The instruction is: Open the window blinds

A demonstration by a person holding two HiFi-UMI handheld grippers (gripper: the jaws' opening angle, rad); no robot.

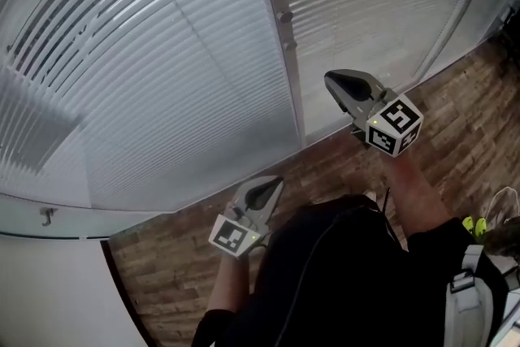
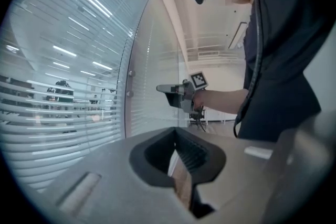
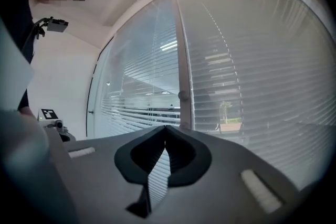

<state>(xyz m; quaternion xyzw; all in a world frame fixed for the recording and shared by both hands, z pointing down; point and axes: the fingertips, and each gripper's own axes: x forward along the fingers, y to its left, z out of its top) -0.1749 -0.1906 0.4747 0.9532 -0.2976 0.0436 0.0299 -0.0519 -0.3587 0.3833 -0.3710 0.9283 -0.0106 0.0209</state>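
Two grippers are held out in front of a curved glass wall, and neither has anything in it. The right gripper (image 1: 340, 82) is raised level toward the window blinds (image 1: 162, 77), close to the vertical frame post (image 1: 280, 36) that separates the two glass panes, but it is not touching slat or post. In the right gripper view its tips (image 3: 166, 127) meet, so it is closed, and only the slats behind show through the gap lower down. The left gripper (image 1: 268, 187) hangs lower and nearer the person's body, over the wooden floor (image 1: 455, 126), well apart from the blinds. Its own view shows the tips (image 2: 175, 131) together as well, closed on nothing, with the right gripper (image 2: 164, 89) visible beyond them and pointing at the glass.

The blinds are lowered over both panes, from the top of the head view down to the floor. Their slats (image 3: 252, 71) lie horizontal, and a lit room shows dimly between them. A small round knob (image 1: 285, 15) sits on the post, above the right gripper.
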